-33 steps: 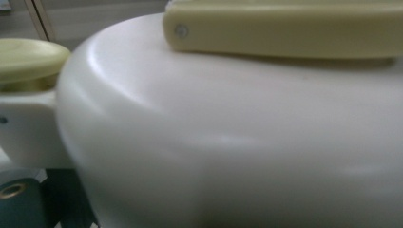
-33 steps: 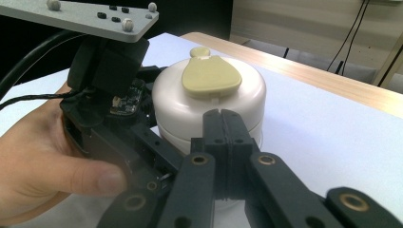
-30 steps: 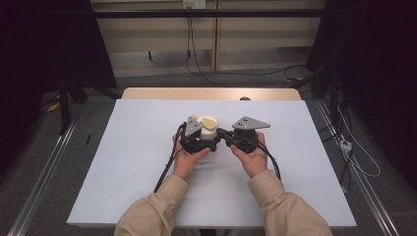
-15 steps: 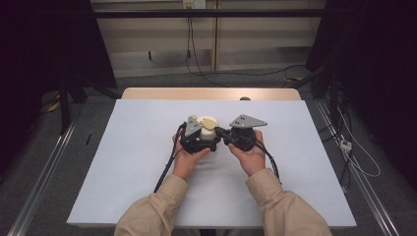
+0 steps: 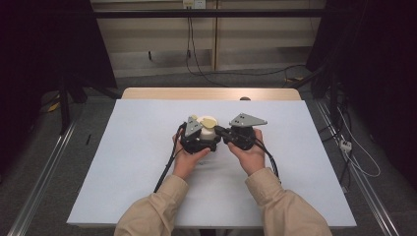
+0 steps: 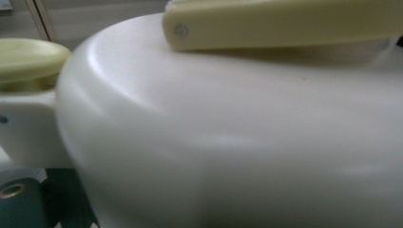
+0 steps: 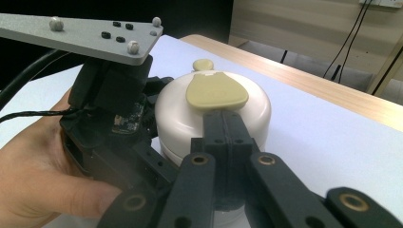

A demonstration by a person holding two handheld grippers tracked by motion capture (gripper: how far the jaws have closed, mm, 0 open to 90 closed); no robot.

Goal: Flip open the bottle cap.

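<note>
A white round container (image 5: 210,132) with a pale yellow flap (image 5: 207,120) on its lid sits at the table's middle. My left gripper (image 5: 200,139) is shut on its side, so the white wall (image 6: 237,142) and the flap (image 6: 285,23) loom very close in the left gripper view. A small yellow knob (image 6: 28,57) shows beside it. My right gripper (image 7: 223,116) comes in from the right, jaws shut together, with their tips against the near edge of the flap (image 7: 216,90) on top of the container (image 7: 252,111).
The pale blue table cover (image 5: 123,162) stretches wide on both sides of the hands. A wooden table edge (image 5: 162,93) runs along the back. The left gripper's grey plate (image 7: 85,33) hangs just left of the container. Cables trail from both grippers toward the person.
My right gripper has edged slightly left toward the container. The left gripper and the container have stayed put.
</note>
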